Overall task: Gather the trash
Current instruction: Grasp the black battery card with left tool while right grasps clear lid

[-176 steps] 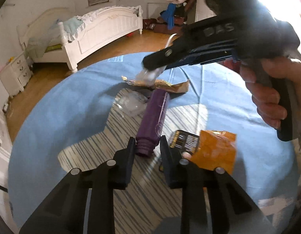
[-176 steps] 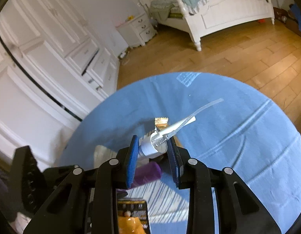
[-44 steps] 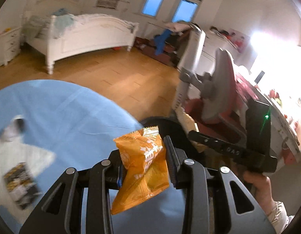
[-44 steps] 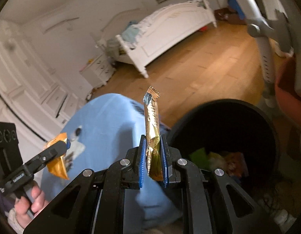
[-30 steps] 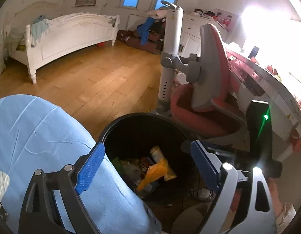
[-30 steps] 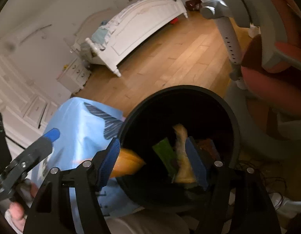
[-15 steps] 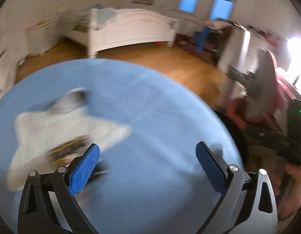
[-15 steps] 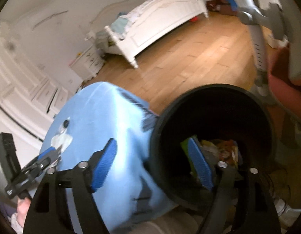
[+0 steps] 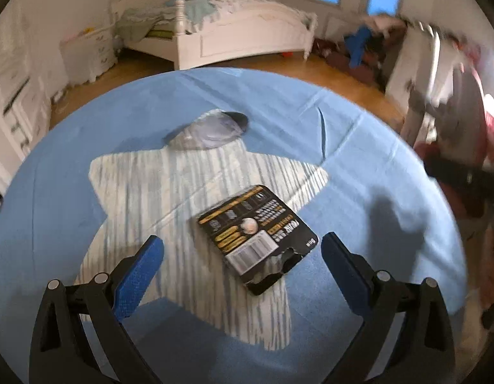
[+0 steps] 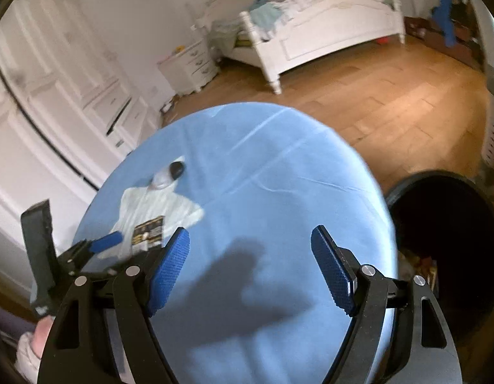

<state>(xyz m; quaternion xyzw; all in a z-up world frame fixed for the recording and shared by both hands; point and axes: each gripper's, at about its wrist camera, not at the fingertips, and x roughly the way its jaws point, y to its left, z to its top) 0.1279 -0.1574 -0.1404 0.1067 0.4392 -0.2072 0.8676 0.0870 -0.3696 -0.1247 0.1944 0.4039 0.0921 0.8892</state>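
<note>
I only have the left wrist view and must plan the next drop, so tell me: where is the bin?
Observer: The black bin stands on the floor just past the edge of the blue table, to the right of the right gripper.
Operator: Is that gripper carrying anything?
Observer: No. Its fingers have just been opening and nothing is between them.
Operator: Anything in the bin?
Observer: Some wrappers show low inside it.

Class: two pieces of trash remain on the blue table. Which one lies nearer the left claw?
The black printed card, lying flat just ahead of the open left claw. The crumpled clear plastic wrapper lies farther off, toward the table's far edge.
</note>
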